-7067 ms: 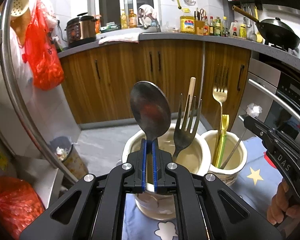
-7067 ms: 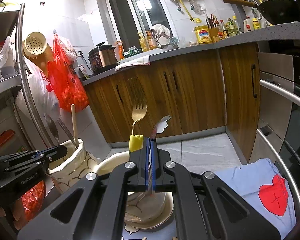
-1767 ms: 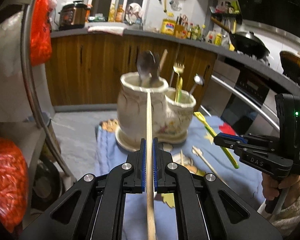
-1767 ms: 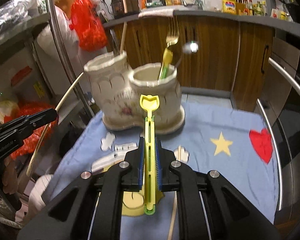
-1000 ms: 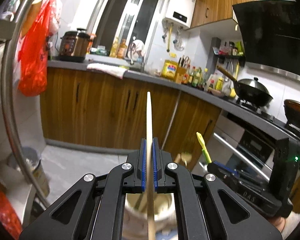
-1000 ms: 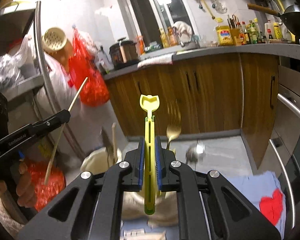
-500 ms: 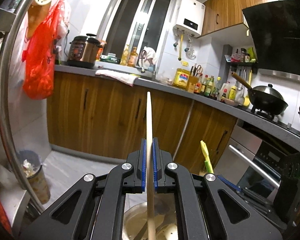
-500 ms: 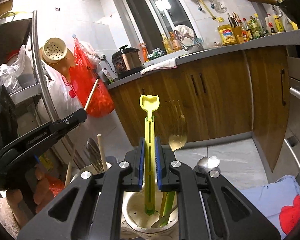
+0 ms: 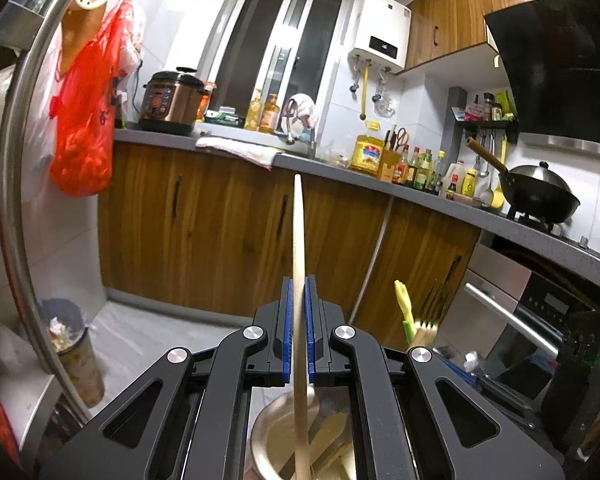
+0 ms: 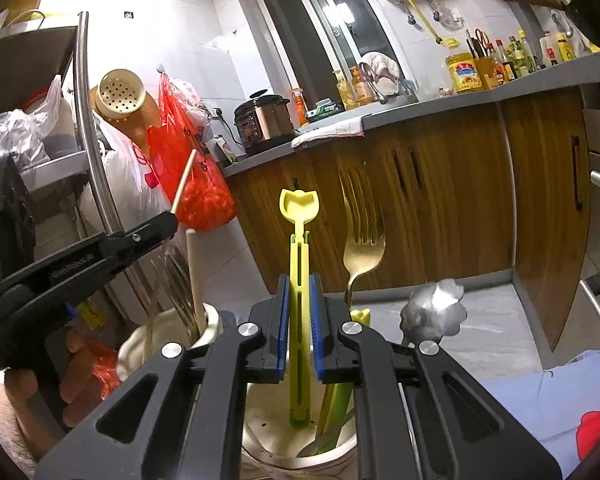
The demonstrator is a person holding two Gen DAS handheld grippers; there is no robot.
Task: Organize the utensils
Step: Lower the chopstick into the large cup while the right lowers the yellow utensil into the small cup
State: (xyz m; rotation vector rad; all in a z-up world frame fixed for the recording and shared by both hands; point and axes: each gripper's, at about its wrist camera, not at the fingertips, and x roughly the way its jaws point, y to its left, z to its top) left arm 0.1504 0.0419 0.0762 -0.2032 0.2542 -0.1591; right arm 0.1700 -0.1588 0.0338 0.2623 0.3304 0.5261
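My left gripper (image 9: 298,320) is shut on a wooden chopstick (image 9: 299,240), held upright with its lower end down in the left cream holder (image 9: 268,432). In the right wrist view that gripper (image 10: 160,226) stands above the left holder (image 10: 140,344), which holds a wooden stick (image 10: 194,276) and forks. My right gripper (image 10: 299,320) has parted a little around the yellow plastic utensil (image 10: 299,248), whose lower end stands inside the right holder (image 10: 268,420). A gold fork (image 10: 362,248) and a steel spoon (image 10: 434,314) stand in that holder too.
Wooden kitchen cabinets (image 9: 204,228) and an oven (image 9: 540,320) lie ahead. A steel rack post (image 9: 16,200) and a red bag (image 9: 84,128) are on the left. A blue cloth with a red heart (image 10: 560,408) covers the table at right. A bin (image 9: 72,344) stands on the floor.
Both grippers have come lower over the holders. The yellow utensil now rests in the right holder and the right jaws have spread slightly. The chopstick end sits deeper in the left holder.
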